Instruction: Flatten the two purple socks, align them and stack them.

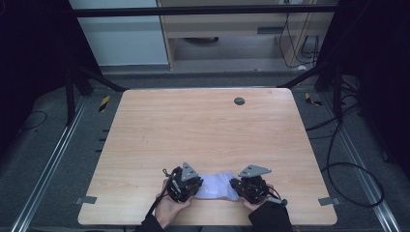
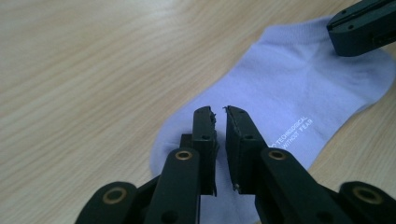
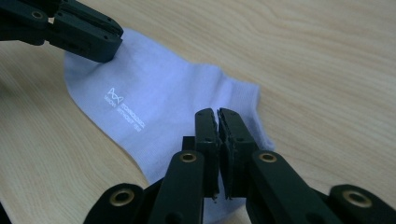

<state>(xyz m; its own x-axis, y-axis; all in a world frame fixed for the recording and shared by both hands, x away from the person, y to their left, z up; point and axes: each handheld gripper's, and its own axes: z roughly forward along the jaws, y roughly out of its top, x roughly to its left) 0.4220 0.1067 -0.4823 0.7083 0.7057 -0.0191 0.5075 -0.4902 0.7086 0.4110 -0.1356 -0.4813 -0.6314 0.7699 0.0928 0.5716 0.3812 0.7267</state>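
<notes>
Low in frame, two grippers at either end of a pale sock (image 1: 218, 186), long axis running left-right between them. Left gripper (image 2: 220, 116) over one end, jaws a slit apart, gripping nothing. Right gripper (image 3: 218, 116) over the other end, clenched, nothing visibly pinched. Beyond, bare table (image 1: 203, 125).

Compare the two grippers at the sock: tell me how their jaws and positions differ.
The left gripper shows a narrow gap between its jaws; the right gripper has its jaws pressed together. The left gripper is over the rounded toe end of the pale lilac sock; the right gripper is over the opposite end. Both point down at the sock, which lies flat on the wooden table.
</notes>
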